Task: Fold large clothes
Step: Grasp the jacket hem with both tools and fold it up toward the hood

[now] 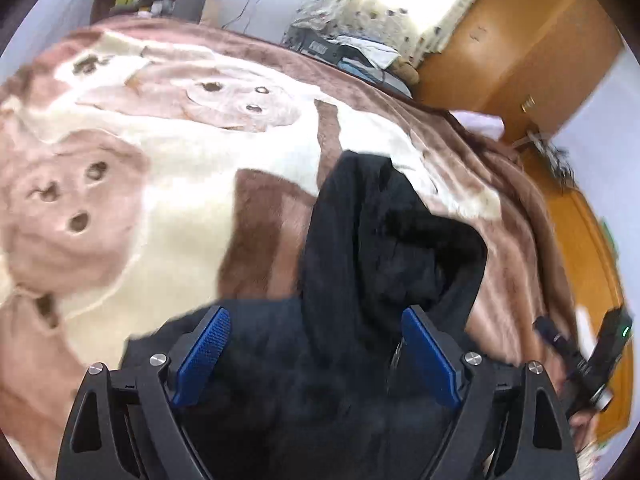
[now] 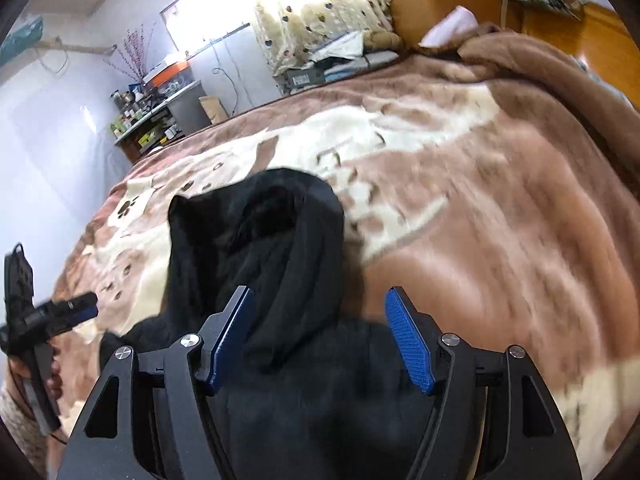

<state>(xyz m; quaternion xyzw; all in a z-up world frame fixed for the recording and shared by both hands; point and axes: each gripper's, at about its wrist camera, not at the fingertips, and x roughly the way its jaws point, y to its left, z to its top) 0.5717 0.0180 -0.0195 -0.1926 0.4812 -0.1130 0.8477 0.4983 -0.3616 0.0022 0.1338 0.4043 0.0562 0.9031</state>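
Note:
A black hooded garment [image 1: 380, 240] lies bunched on a brown and cream blanket [image 1: 160, 184] that covers the bed. In the left wrist view my left gripper [image 1: 316, 312] hangs over the garment's near part. Its blue pads [image 1: 204, 356] stand wide apart and press on nothing. The right wrist view shows the same garment [image 2: 272, 240] with its hood opening facing up. My right gripper [image 2: 320, 296] is open above it, its pads [image 2: 412, 352] clear of the cloth. Each gripper also shows at the edge of the other's view: the right gripper [image 1: 592, 352] and the left gripper [image 2: 60, 312].
The blanket [image 2: 460, 208] spreads far to the right and back. A wooden wardrobe [image 1: 520, 40] stands beyond the bed, with a cluttered shelf [image 2: 156, 116] at the back left and a bright curtained window [image 2: 312, 8]. A pale pillow [image 2: 452, 24] lies at the bed's far corner.

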